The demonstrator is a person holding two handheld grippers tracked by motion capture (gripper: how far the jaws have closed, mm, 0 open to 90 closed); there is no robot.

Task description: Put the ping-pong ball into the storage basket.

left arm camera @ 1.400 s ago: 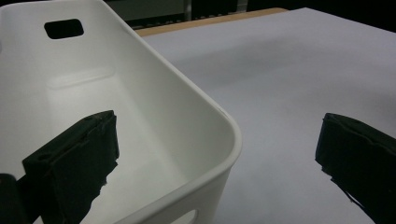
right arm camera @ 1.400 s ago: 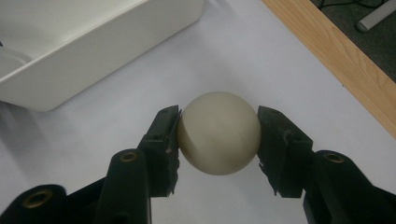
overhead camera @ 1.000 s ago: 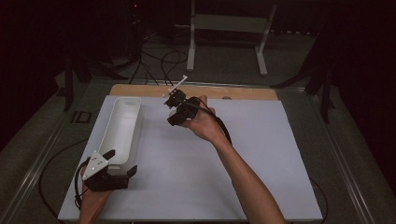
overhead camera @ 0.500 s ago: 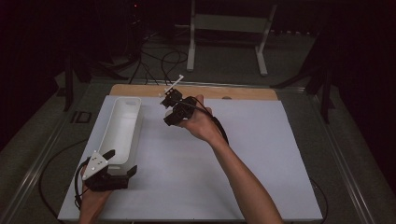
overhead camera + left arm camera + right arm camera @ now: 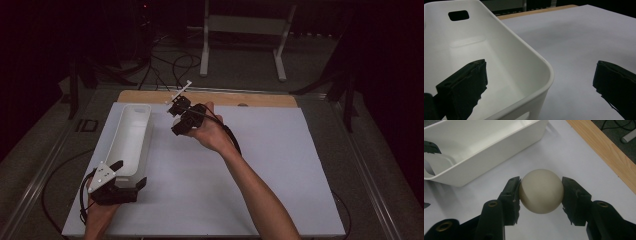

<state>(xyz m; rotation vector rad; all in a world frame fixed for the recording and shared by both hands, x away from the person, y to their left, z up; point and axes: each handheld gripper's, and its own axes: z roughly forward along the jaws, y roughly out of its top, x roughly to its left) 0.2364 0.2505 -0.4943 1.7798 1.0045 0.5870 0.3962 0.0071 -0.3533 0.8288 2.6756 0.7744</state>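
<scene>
Your right gripper [image 5: 541, 195] has its jaws clamped on a cream ball [image 5: 541, 191] — one pad presses each side of it, and the ball hangs above the white sheet on the desk [image 5: 280, 165], clear of the surface. From the high view, that gripper [image 5: 181, 116] sits just beside the far end of the white bin [image 5: 131, 140], near the wooden strip [image 5: 260, 99] along the desk's back edge. Your left gripper [image 5: 116, 181] is at the bin's near end — its jaws stand wide apart, one inside the bin [image 5: 499, 57] and one outside over the sheet, straddling the corner of the wall without pressing on it.
</scene>
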